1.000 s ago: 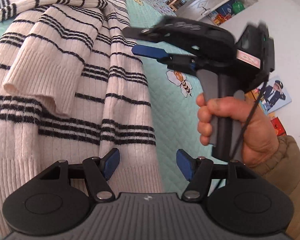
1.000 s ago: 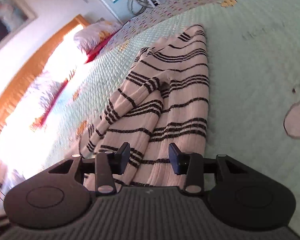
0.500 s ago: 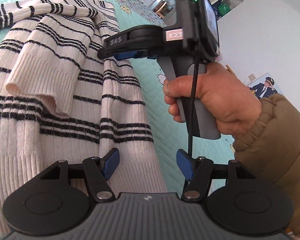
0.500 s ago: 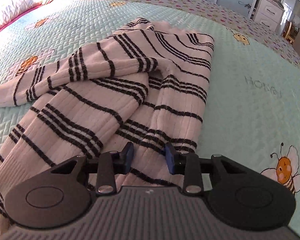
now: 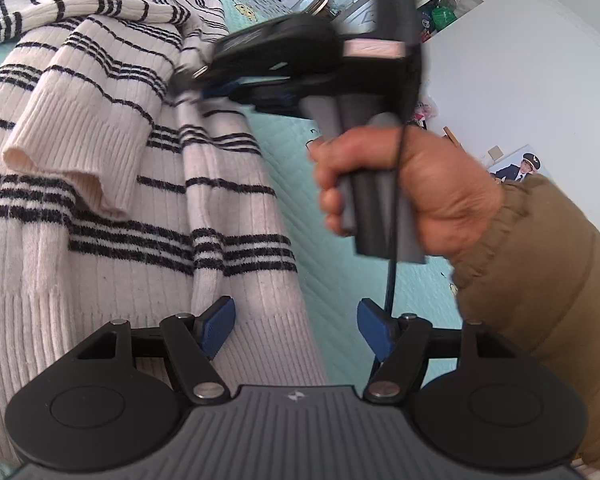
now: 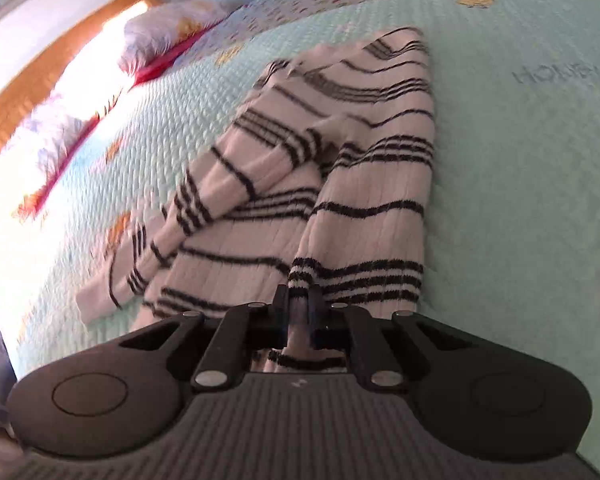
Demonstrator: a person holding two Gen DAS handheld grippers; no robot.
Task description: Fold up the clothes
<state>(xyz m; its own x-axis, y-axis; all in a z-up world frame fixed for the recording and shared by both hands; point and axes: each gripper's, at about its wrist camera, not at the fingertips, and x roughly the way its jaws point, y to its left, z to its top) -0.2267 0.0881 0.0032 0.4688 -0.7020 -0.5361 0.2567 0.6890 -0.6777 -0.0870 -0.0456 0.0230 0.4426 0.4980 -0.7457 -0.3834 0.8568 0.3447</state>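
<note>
The right hand-held gripper has just been closing, and its jaws are now pinched tight on a fold of the striped sweater, at the near edge of the panel that lies along the garment's right-hand side. From the other wrist's view that same tool shows blurred above the sweater, gripped by a hand in an olive-brown padded sleeve. The left hand-held gripper has just been opening a little further; its jaws stand well apart with nothing pressed between them, poised over the ribbed hem of the sweater, one blue pad above the knit and the other above the bedspread just beside the hem. The sweater itself lies flat on the mint-green quilted bedspread of a bed, well away from the pillows by the headboard. As for the folding, I would judge it partly begun: the right-hand side looks already turned in over the body, and one sleeve, with its cuff gaping, lies loosely across the front, while the other sleeve trails out beyond the sweater's far side. What seems left is tidying or tucking those sleeves, squaring the side panels, and then doubling the body hem-to-collar. The pinch just taken looks like the start of the next fold or a straightening tug.
</note>
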